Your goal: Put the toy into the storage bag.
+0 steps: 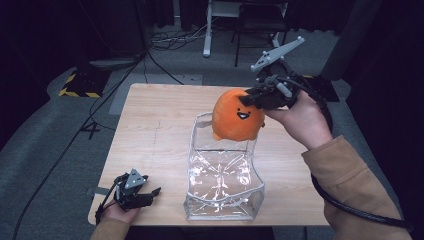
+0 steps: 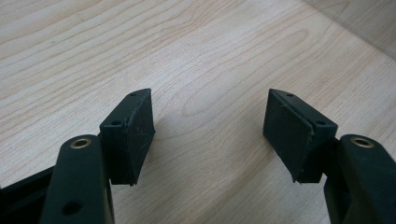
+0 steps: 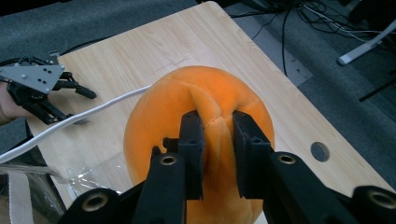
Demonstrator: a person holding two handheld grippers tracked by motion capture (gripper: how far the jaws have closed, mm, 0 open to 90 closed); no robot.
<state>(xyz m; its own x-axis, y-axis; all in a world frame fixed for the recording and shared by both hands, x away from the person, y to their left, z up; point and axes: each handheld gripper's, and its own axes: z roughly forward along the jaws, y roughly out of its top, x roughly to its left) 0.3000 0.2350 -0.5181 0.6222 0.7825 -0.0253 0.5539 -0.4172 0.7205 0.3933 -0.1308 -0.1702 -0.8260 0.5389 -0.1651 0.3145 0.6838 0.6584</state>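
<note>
R gripper (image 1: 250, 98) holds orange plush toy (image 1: 237, 116) over clear bag (image 1: 223, 186).
Toy's lower part is cut off by the bottom edge in right gripper view, its face hidden there; bag's clear walls are hard to trace vs table (image 1: 155, 130). R jaws pinch a fold of the toy's back, narrow gap, toy held above the bag's far rim. L gripper (image 1: 145, 192) sits at the table's near-left corner, jaws wide apart w/ nothing between, just bare wood.
</note>
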